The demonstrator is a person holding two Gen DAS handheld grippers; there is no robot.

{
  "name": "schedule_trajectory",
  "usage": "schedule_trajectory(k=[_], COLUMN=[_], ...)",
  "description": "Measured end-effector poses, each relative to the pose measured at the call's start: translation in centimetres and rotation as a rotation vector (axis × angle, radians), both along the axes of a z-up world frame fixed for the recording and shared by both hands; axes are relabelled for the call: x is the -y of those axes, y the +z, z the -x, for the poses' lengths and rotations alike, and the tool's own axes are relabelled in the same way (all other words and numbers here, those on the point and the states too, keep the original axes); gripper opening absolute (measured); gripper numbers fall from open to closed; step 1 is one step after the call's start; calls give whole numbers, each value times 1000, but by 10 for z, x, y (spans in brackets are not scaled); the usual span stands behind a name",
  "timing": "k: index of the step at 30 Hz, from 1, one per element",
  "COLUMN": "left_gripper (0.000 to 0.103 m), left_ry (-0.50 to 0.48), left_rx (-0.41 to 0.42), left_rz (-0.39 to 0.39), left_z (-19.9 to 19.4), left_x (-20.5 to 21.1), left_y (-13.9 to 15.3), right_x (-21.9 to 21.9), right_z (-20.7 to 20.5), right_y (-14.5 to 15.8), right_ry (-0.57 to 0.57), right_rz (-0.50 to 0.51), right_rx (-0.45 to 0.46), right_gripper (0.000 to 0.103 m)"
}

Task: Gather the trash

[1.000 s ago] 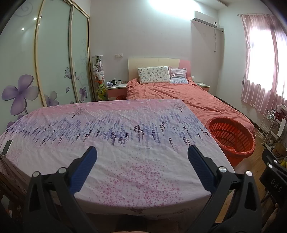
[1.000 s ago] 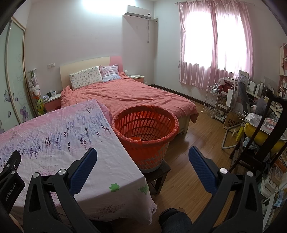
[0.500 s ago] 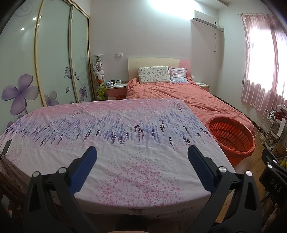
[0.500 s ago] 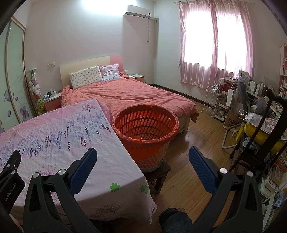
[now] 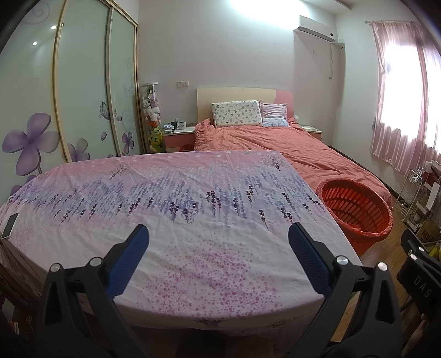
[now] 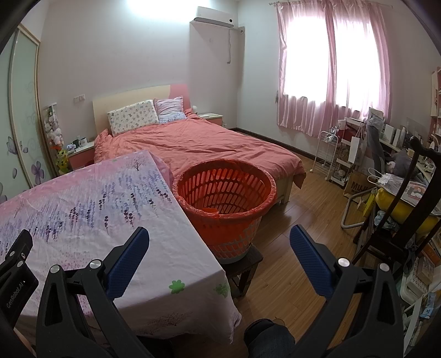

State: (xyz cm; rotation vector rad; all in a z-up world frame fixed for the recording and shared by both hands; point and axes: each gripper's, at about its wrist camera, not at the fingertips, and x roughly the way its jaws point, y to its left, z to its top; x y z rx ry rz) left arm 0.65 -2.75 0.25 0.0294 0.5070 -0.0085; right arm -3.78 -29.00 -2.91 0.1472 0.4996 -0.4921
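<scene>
Premises: a bedroom in a private home. A double bed (image 6: 198, 143) with a salmon duvet and two pillows (image 5: 237, 113) stands against the far wall under a pale headboard (image 5: 234, 95). Nightstands (image 5: 178, 135) flank it; a clear column of soft toys (image 5: 151, 110) stands at far left. Sliding wardrobe doors (image 5: 82, 91) with purple flower decals line the left wall. Pink curtains (image 6: 330, 71) cover the window at right, and a wall air conditioner (image 6: 215, 19) is mounted high. Wooden flooring (image 6: 297, 220) runs throughout. The right side holds a cluttered desk area (image 6: 394, 154) and a wire rack (image 6: 328, 154). Nearest, a bench draped in a lavender-print cloth (image 5: 176, 209).
</scene>
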Motion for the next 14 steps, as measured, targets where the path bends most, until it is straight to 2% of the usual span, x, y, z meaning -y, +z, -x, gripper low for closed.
schedule_trajectory(k=[14], left_gripper=[99], left_ry=[2], left_rx=[-3], left_rz=[0], left_z=[0], left_x=[0], left_y=[-1], right_x=[-1], right_z=[1], right_y=[0], right_ry=[0], right_rz=[0], right_rx=[-1], right_gripper=[101])
